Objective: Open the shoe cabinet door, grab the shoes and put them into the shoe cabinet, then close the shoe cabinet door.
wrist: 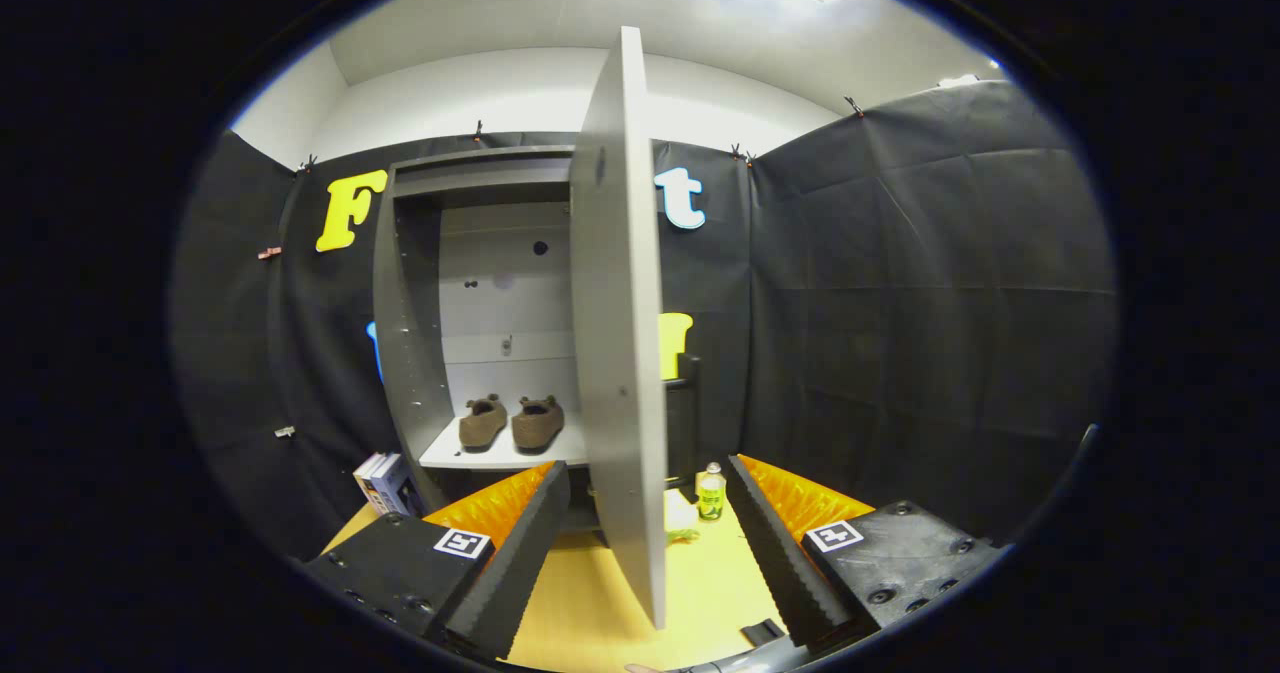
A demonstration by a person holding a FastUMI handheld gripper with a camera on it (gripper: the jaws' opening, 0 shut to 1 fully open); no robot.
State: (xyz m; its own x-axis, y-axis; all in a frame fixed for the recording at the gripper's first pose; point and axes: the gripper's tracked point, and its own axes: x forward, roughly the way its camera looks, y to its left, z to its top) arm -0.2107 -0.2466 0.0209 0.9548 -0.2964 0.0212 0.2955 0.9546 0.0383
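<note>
The gripper (650,543) is held wide open and empty, with the edge of the swung-out door (620,353) standing upright between its fingers, closer to the left one. The shoes (512,423) are already set side by side on the shelf of the shoe cabinet (410,353), beyond the left finger; a leftward push on the door is judged to be what closing calls for

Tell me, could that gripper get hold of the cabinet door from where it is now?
Probably yes. The gripper is open, and the edge of the door stands swung out between its fingers with space either side. Nothing sits between them and the door; the small bottle stands beyond, off to the side.
</note>
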